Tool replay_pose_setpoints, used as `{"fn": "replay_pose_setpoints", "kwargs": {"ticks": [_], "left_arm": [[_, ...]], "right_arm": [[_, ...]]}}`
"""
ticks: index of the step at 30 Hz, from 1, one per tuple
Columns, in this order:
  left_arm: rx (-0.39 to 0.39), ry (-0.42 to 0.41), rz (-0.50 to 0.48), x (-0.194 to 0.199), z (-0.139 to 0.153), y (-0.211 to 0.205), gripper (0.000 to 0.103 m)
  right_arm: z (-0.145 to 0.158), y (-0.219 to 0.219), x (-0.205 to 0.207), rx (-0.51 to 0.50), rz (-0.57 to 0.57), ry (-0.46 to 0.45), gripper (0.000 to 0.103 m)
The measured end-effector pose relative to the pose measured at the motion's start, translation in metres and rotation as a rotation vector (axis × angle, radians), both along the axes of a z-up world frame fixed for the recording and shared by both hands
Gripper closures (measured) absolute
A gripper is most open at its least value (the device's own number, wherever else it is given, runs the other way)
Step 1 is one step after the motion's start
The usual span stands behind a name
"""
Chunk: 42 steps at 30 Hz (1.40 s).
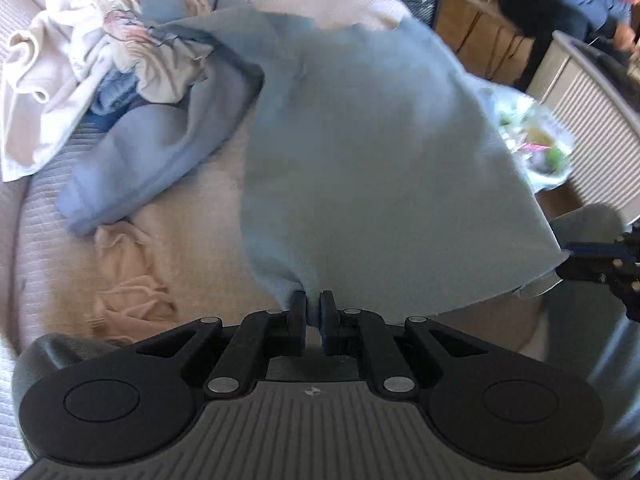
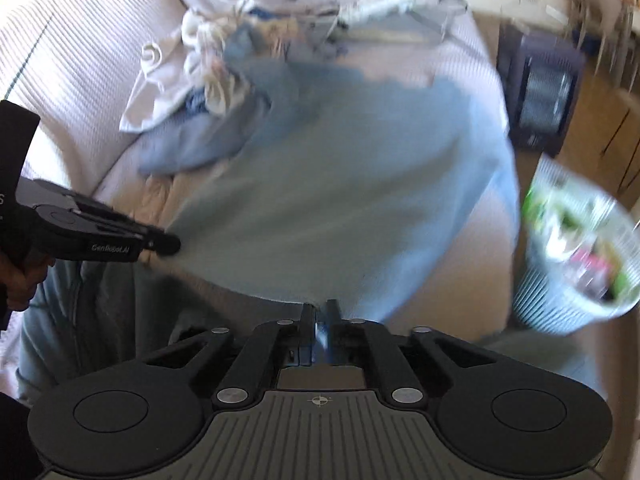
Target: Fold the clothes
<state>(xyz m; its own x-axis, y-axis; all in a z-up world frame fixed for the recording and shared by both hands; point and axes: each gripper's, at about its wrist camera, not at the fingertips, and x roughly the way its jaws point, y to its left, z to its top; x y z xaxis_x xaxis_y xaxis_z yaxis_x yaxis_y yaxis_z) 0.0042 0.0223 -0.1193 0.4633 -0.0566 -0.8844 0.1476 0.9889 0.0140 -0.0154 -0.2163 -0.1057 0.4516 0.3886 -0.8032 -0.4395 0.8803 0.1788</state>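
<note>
Holding a light blue garment (image 1: 360, 152) by its near hem, I have my left hand-held gripper (image 1: 313, 312) clamped on one bunched corner and my right hand-held gripper (image 2: 320, 320) clamped on the other corner, with blue cloth showing between the pads of each. The garment hangs stretched between them and drapes over the sofa (image 2: 60, 40) seat, motion-blurred.

Behind it, toward the sofa back, lies a heap of clothes (image 1: 100, 52): crumpled white and printed pieces on top, and a thicker blue piece (image 1: 132, 160) sprawled toward me. A small pinkish cloth (image 1: 128, 272) lies crumpled on the seat just beside the garment's left edge. Cords and a hanger (image 2: 400, 28) lie farther back.

Off the seat's right edge stands a white ribbed basket (image 2: 540, 300) holding mixed colourful things, near the garment's hanging side. Beyond it stands a dark boxy appliance (image 2: 540, 92) on a wooden floor (image 2: 600, 140). In the left view a person (image 1: 568, 4) in a blue top bends over at the far right.

The sofa is pale with fine ribbing. The bare seat to the garment's left is narrow, between the pinkish cloth and the heap.
</note>
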Motion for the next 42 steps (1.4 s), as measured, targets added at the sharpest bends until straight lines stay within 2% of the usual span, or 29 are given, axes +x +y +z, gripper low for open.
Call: {"fn": "replay_pose_setpoints", "kwargs": {"ticks": [4,7,10,12,14,17,22,26,32,42], "left_arm": [[0.026,0.000,0.037,-0.002,0.002,0.009,0.091],[0.006,0.011,0.052,-0.005,0.000,0.017,0.090],[0.008,0.014,0.073,-0.003,0.001,0.024,0.088],[0.012,-0.005,0.086,0.001,0.004,0.027,0.078],[0.021,-0.022,0.101,0.008,0.006,0.031,0.071],[0.021,-0.045,0.123,0.016,0.009,0.036,0.067],[0.015,-0.075,0.130,0.023,0.016,0.034,0.060],[0.020,-0.072,0.141,0.026,0.016,0.033,0.054],[0.036,-0.070,0.170,0.026,0.015,0.041,0.042],[0.044,-0.081,0.273,0.026,0.019,0.069,0.031]], "right_arm": [[-0.001,-0.007,-0.004,0.034,-0.026,0.026,0.092],[0.008,-0.016,-0.005,0.026,-0.038,0.014,0.082],[0.021,-0.025,-0.008,0.005,-0.037,-0.005,0.078],[0.031,-0.032,-0.011,-0.002,-0.044,-0.026,0.068],[0.038,-0.039,-0.011,-0.007,-0.060,-0.044,0.053],[0.045,-0.048,-0.008,-0.020,-0.084,-0.074,0.048],[0.056,-0.056,0.004,-0.013,-0.125,-0.106,0.048],[0.068,-0.054,0.007,0.004,-0.105,-0.128,0.035],[0.073,-0.037,0.012,-0.017,-0.012,-0.140,0.034],[0.040,0.007,0.034,-0.043,0.086,-0.102,0.032]]}}
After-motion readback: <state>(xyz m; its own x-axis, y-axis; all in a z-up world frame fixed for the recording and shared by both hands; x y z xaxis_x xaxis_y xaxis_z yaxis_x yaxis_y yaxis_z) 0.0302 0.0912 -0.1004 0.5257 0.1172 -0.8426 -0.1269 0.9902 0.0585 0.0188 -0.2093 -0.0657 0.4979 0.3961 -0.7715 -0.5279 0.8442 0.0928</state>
